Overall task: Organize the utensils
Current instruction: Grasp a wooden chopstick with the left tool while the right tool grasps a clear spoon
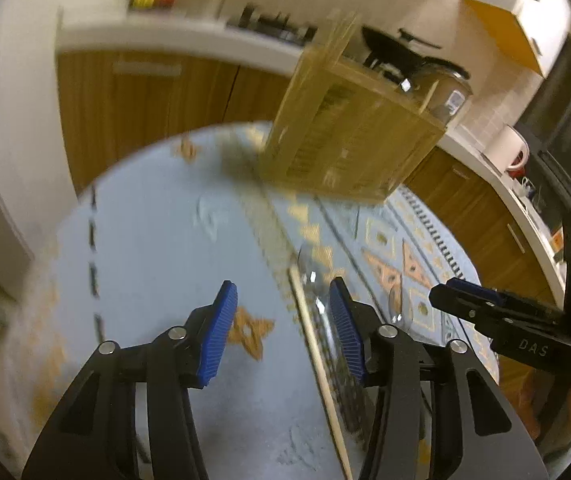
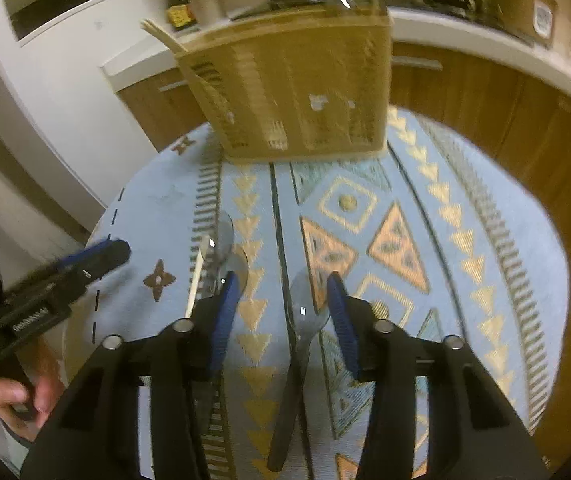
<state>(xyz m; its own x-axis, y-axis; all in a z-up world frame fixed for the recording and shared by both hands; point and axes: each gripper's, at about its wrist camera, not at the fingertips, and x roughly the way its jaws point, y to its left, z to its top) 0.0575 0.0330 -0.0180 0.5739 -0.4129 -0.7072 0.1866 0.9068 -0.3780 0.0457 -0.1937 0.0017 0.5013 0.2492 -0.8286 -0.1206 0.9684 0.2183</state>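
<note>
Blue-padded right gripper (image 2: 283, 300) mine, jaws apart, straddling grey spoon (image 2: 305, 312) on patterned cloth (image 2: 465, 240); nothing held. Left gripper (image 1: 283, 322) also spread, empty, chopstick (image 1: 317, 368) between fingers, more spoons (image 2: 225, 248) beside. Wooden caddy (image 2: 293, 88) beyond. Step: picking spoon. Next, probably: lower, close on handle.

Both wrist views low over table (image 1: 145, 240), facing holder (image 2: 297, 88).
</note>
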